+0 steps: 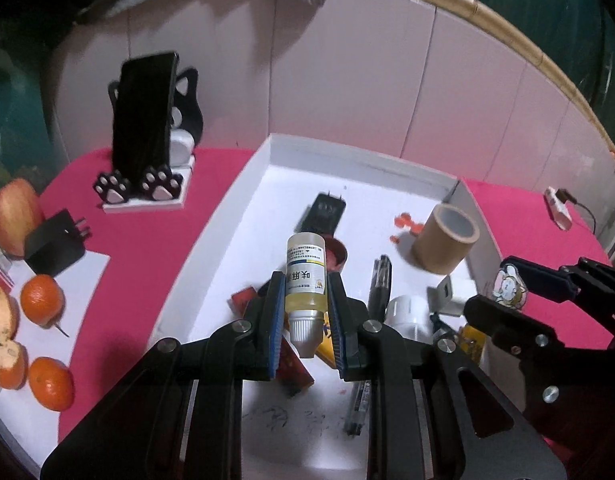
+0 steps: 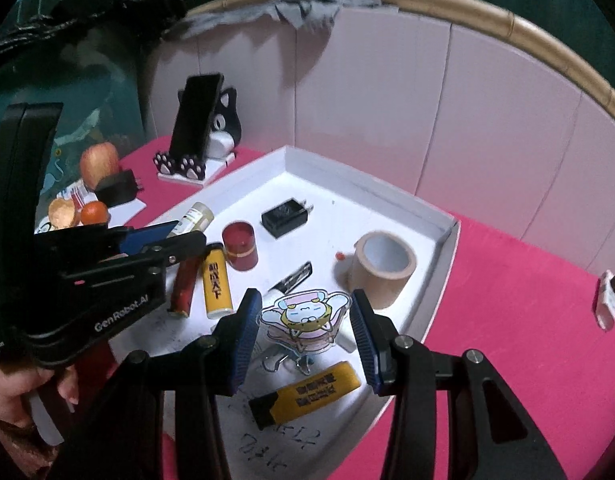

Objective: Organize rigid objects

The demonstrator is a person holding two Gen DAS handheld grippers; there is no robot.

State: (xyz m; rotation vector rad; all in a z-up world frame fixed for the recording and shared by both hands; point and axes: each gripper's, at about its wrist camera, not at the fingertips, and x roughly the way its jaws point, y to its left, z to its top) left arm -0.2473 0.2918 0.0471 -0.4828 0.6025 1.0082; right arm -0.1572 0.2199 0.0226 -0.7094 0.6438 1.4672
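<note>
Bottle (image 1: 305, 280) first: my left gripper (image 1: 306, 312) pinches this little yellow one over the white tray (image 1: 347, 152), so I should lower it slowly and lay it in a bare spot before I let go. My right gripper (image 2: 305, 320) holds a flat cartoon figure (image 2: 303, 316) between its blue pads, near the tape roll (image 2: 383, 268).

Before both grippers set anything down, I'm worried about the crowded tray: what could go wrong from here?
1. The left gripper pinches the small bottle low, near its cap; it could pivot or slip out.
2. The cartoon figure in the right gripper is thin and may twist loose.
3. The white tray is crowded: the tape roll and yellow tube could get knocked.
</note>
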